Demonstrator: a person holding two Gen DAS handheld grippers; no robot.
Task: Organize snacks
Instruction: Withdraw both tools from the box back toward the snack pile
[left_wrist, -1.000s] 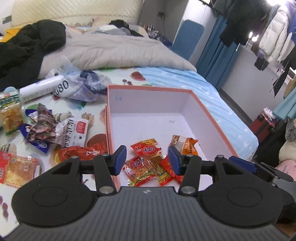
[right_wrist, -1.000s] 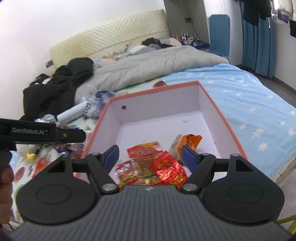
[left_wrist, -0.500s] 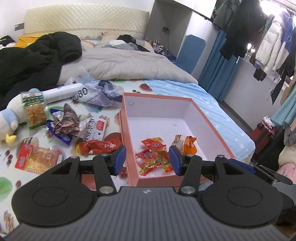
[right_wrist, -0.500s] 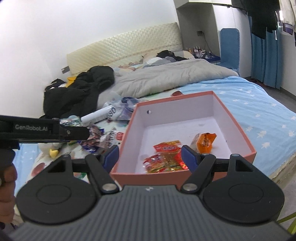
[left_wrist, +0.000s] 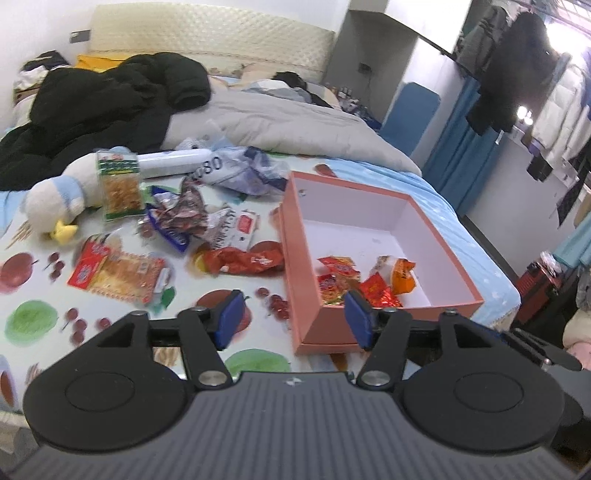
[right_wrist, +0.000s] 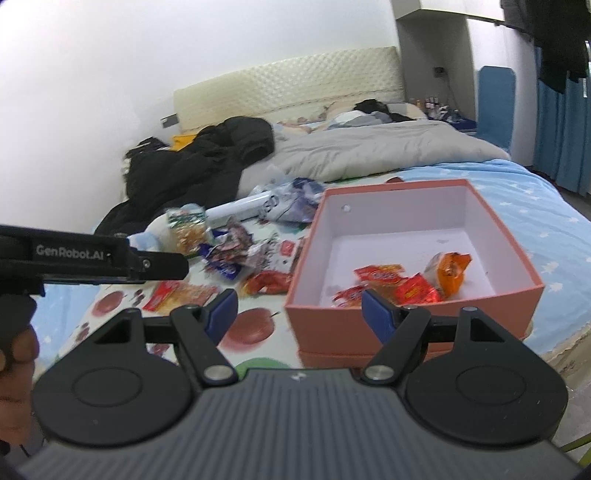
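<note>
Hovering at the bottom of the frame, the left tool (left_wrist: 293, 316), jaws just widened, grips nothing. The right tool (right_wrist: 300, 311) gapes empty before the pink box (right_wrist: 413, 312), where snack packets (right_wrist: 400, 284) lie at center right.

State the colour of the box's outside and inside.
The box is salmon pink outside and white inside, clearest in the right wrist view.
</note>
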